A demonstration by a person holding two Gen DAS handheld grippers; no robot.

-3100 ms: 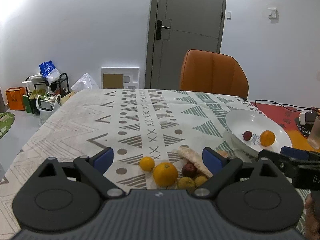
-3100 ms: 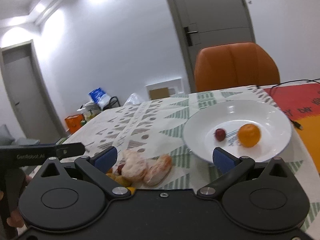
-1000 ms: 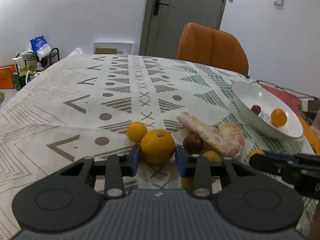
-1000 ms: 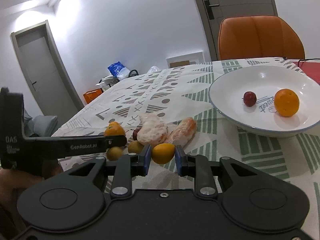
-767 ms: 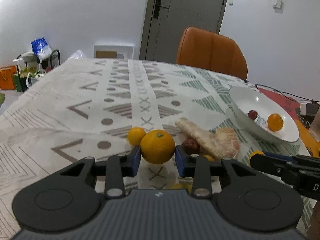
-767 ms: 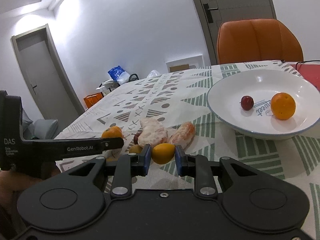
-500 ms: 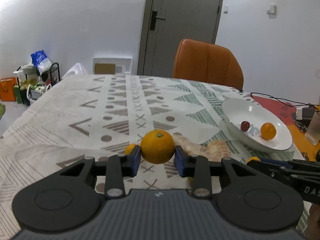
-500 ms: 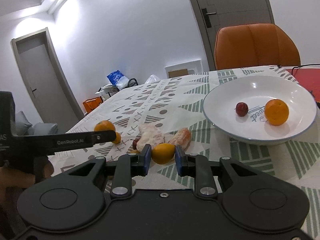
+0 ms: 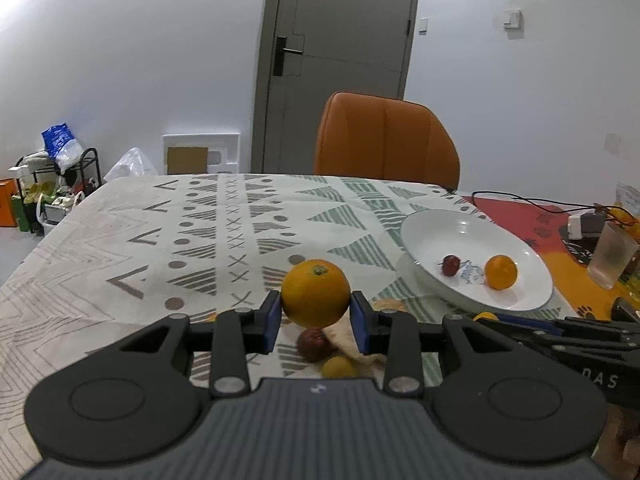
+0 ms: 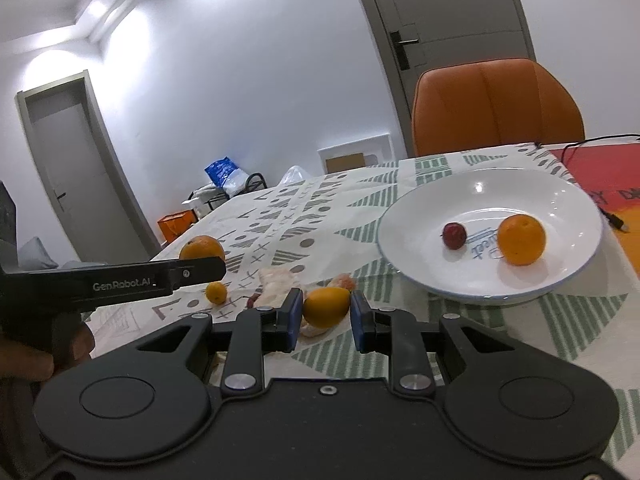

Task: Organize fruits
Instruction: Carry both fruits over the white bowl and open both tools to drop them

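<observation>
My left gripper [image 9: 315,318] is shut on a large orange [image 9: 315,293] and holds it above the patterned tablecloth. In the right wrist view the same orange [image 10: 202,249] shows behind the left gripper's arm. My right gripper [image 10: 325,318] is shut on a small yellow-orange fruit [image 10: 326,306], lifted just off the cloth. A white bowl [image 10: 424,208] to the right holds an orange [image 10: 521,239] and a dark red fruit [image 10: 454,235]. On the cloth remain a tiny orange [image 10: 216,292], peeled pomelo pieces [image 10: 275,280], a dark red fruit [image 9: 314,345] and a yellow fruit [image 9: 338,367].
An orange chair [image 9: 386,142] stands at the table's far edge. A cable [image 9: 520,200], a plug block [image 9: 584,226] and a clear cup [image 9: 612,254] lie right of the bowl [image 9: 424,236]. A person's hand [image 10: 24,360] grips the left tool.
Both grippers closed on their fruits since the earliest frames. Over the last second the left gripper lifted the large orange off the cloth, and the right gripper drew its small fruit slightly nearer the bowl.
</observation>
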